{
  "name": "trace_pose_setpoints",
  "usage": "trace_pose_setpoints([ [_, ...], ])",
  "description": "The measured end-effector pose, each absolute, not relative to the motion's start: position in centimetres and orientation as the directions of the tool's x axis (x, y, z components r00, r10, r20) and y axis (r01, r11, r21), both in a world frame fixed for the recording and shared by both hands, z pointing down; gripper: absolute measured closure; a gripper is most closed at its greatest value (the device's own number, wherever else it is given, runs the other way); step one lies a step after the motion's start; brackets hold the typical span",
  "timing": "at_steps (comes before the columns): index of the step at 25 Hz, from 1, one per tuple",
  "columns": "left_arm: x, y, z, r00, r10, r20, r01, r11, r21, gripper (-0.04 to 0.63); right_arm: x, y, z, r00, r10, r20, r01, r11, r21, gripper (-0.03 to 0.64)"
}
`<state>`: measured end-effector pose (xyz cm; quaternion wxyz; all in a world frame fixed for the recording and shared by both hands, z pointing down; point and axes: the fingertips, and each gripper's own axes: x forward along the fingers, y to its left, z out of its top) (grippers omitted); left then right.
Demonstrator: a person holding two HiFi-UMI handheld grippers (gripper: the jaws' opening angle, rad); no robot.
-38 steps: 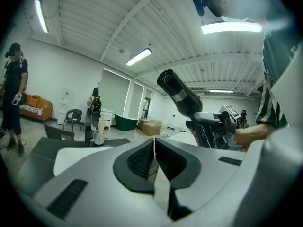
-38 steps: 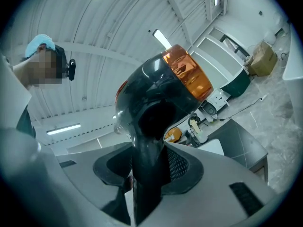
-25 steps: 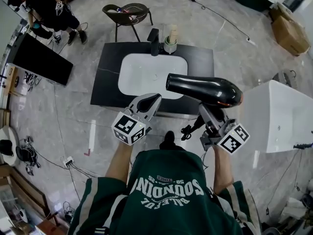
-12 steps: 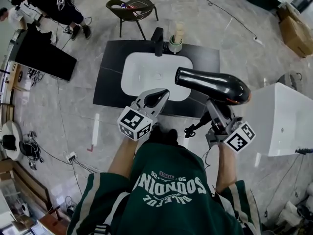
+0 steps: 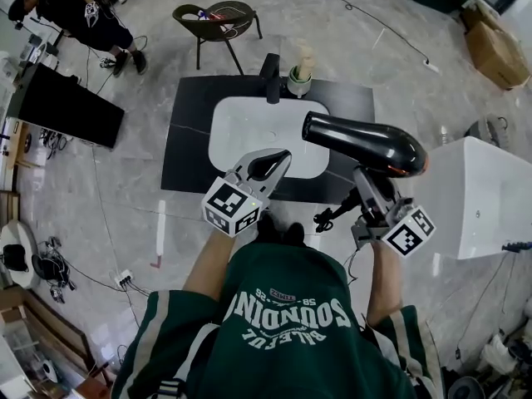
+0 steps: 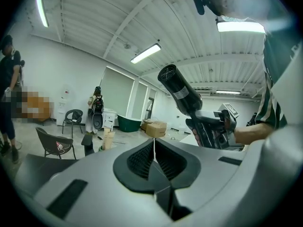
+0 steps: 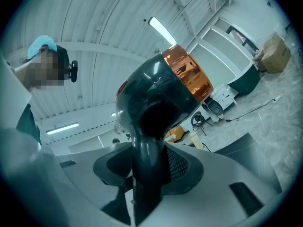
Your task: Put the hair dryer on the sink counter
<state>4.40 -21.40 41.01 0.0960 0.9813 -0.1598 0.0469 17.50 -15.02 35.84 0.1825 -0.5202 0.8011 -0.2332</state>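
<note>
While the dark sink counter with its white basin lies below, the black hair dryer hangs in the air over the counter's right part. The right gripper clamps its handle. The left gripper, jaws pressed together and empty, hovers over the basin's near edge.

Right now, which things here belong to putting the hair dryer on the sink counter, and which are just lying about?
For the job: hair dryer, clamped by its handle in the right gripper; sink counter; left gripper, shut and empty.
Just lying about: chair; cardboard box; floor cable.
</note>
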Motion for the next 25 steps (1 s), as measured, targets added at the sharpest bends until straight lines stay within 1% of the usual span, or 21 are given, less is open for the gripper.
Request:
trace_pose_setpoints([
  [10, 3.1, -23.9, 40.7, 0.971, -0.218, 0.100, -0.233, -0.955, 0.184, 0.580, 15.9, -16.5, 35.8, -0.330, -0.944, -0.005, -0.792, 0.280, -0.543, 0.433],
  [17, 4.3, -24.5, 41.5, 0.981, -0.164, 0.100, -0.182, -0.962, 0.202, 0.580, 16.8, -16.3, 36.5, -0.275, -0.961, 0.018, -0.811, 0.222, -0.542, 0.433],
  [25, 7.3, -26.1, 42.1, 0.983, -0.153, 0.105, -0.172, -0.962, 0.210, 0.580, 19.9, -17.8, 37.1, -0.259, -0.965, 0.037, -0.828, 0.202, -0.524, 0.433],
])
